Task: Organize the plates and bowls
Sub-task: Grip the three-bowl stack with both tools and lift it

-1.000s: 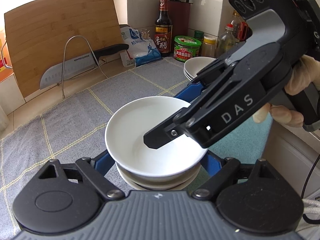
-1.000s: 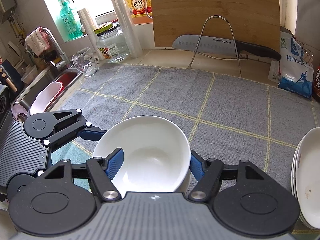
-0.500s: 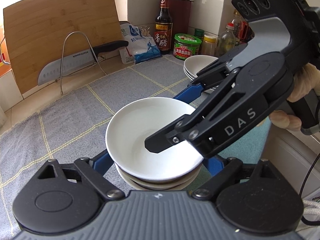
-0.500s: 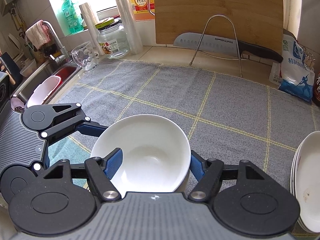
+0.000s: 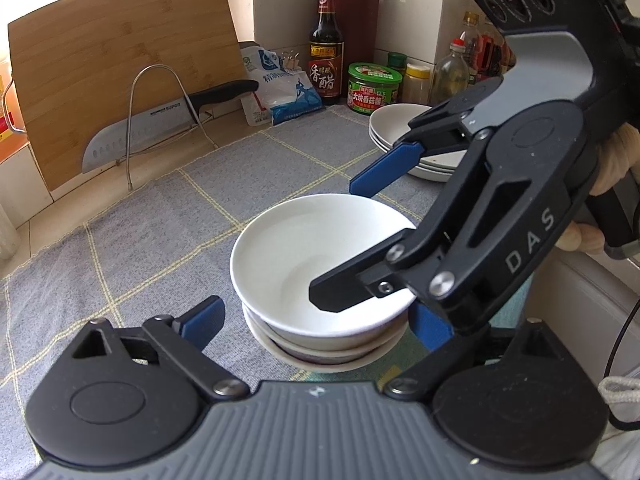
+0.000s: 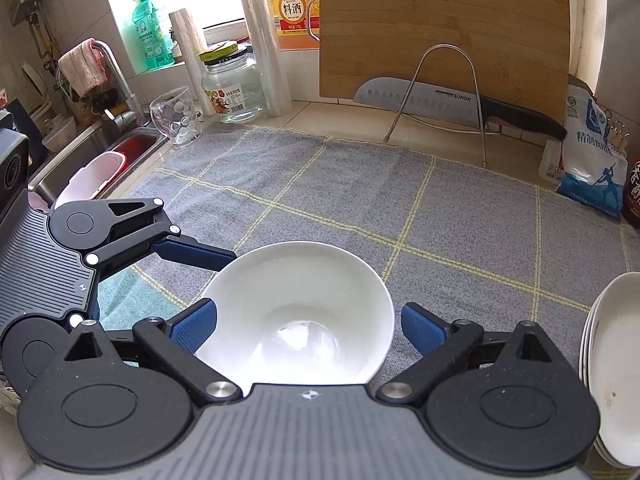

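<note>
The right tool [image 5: 400,248] is covering part of the top bowl's [image 5: 304,256] rim in the left wrist view, and the bowls beneath [image 5: 320,356] are showing only as edges. The plate stack [image 6: 616,384] near the bench's right edge is being cut off by the frame in the right wrist view

We see a white bowl [image 5: 320,256] sitting upright atop a nested stack of bowls [image 5: 328,354] on the grey cloth; at two o'clock, white plates [image 5: 394,126] lie stacked.
</note>
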`<action>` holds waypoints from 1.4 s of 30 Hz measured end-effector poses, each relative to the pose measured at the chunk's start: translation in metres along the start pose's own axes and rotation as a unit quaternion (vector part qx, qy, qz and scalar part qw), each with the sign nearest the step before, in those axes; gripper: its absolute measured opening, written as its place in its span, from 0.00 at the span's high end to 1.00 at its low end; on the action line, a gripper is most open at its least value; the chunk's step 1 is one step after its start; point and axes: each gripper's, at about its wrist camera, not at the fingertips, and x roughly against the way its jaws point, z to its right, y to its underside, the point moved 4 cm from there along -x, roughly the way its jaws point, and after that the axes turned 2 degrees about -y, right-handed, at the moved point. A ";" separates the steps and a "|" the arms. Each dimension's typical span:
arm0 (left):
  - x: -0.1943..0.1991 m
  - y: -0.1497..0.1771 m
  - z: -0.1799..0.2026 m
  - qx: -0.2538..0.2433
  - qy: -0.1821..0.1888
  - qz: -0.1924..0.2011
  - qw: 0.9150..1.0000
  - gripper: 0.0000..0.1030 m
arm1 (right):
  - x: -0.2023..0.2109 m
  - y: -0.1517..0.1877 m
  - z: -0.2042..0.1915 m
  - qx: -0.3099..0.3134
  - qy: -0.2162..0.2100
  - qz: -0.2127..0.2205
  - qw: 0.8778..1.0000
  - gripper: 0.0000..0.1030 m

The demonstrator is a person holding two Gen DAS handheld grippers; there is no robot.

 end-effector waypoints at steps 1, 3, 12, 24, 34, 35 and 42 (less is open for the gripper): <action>0.001 0.001 0.000 -0.003 -0.002 -0.002 1.000 0.05 | 0.001 0.000 -0.001 0.001 0.000 0.000 1.000 0.01; 0.002 0.003 -0.001 -0.008 -0.001 -0.007 1.000 0.05 | 0.002 0.000 -0.002 0.003 0.001 0.003 1.000 0.00; 0.023 0.007 -0.014 -0.009 0.009 0.016 1.000 0.05 | 0.014 0.000 -0.018 0.040 0.023 0.013 0.999 0.00; 0.009 0.032 -0.021 -0.108 0.080 0.018 0.991 0.01 | 0.029 0.049 -0.035 0.129 0.052 -0.011 0.990 0.00; -0.036 0.033 -0.015 -0.140 0.091 -0.022 0.986 0.04 | -0.022 0.067 0.000 0.154 -0.014 -0.041 0.987 0.00; -0.038 0.032 -0.015 -0.141 0.094 -0.024 0.985 0.04 | -0.025 0.065 0.002 0.157 -0.021 -0.041 0.987 0.01; -0.048 0.020 -0.020 -0.155 0.141 -0.036 0.977 0.10 | -0.035 0.057 0.015 0.167 -0.051 -0.055 0.983 0.04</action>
